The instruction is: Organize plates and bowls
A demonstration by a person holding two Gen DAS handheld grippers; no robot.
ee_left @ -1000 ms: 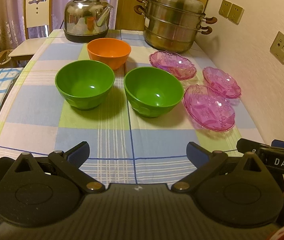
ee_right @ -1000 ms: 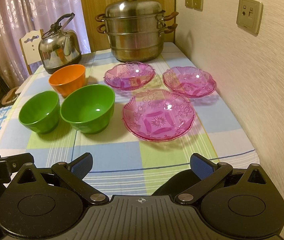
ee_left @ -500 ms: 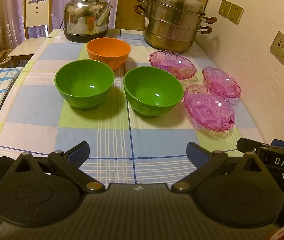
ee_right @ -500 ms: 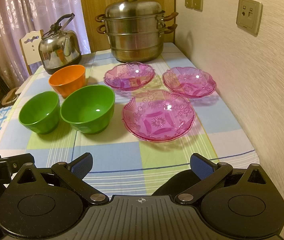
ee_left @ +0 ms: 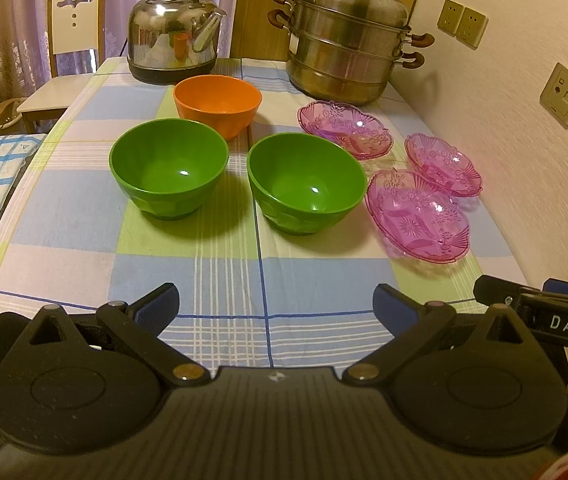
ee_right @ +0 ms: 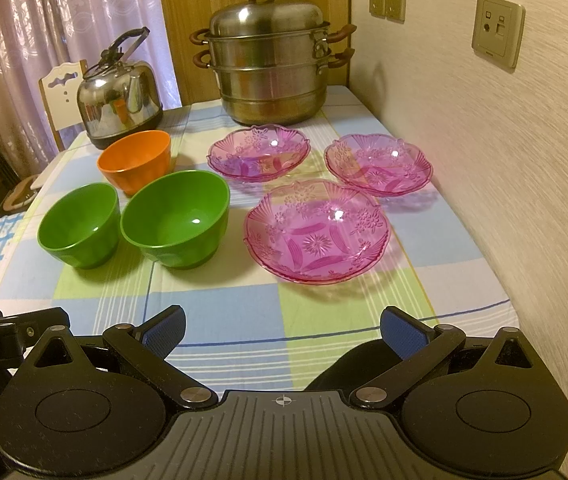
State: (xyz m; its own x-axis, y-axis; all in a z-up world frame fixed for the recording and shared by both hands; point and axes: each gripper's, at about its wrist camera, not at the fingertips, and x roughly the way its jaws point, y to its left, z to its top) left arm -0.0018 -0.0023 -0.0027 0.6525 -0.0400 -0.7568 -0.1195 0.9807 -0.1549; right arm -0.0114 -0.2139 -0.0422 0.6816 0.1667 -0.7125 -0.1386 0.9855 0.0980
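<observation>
i'm logging: three bowls (ee_left: 168, 168), three pink plates (ee_right: 317, 230), nothing shifting since a second ago (stacking unstarted); both fingers (ee_left: 274, 308) (ee_right: 282, 326) hanging released.

Hovering low over the checked-cloth worktop (ee_left: 64, 216), left gripper (ee_left: 276, 306) jaws spread wide and holding nothing; facing two round green plastic bowls (ee_left: 168, 167) (ee_left: 306, 182), one orange plastic bowl (ee_left: 218, 104) behind, three pink translucent patterned plates (ee_left: 417, 216) alongside.
</observation>
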